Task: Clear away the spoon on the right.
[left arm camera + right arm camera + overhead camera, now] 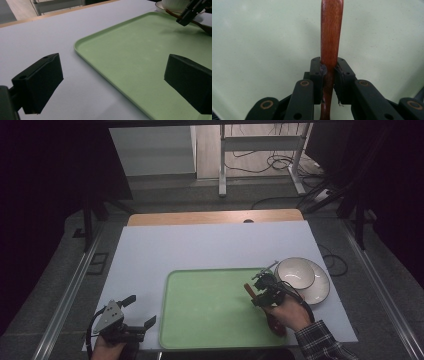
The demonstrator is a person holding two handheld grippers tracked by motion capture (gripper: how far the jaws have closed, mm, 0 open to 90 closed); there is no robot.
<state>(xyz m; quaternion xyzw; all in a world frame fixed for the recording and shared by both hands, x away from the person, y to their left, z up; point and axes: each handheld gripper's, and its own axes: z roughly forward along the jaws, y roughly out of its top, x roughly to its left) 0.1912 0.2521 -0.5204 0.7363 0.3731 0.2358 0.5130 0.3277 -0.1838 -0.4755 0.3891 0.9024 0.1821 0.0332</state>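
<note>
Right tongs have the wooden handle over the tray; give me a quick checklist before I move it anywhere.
1. Grip on the wooden handle: ok, the right tongs are shut on it, with the handle centred between the jaws.
2. What utensil it is: cannot tell, its working end is hidden by the hand.
3. Green tray surface under the handle: ok, bare.
4. White bowl on its plate: ok, upright, just off the tray's right edge.
5. Left tongs: ok, open, holding nothing, near the tray's left front corner.
6. Cable from the right tongs: cannot tell if it clears the bowl.
</note>
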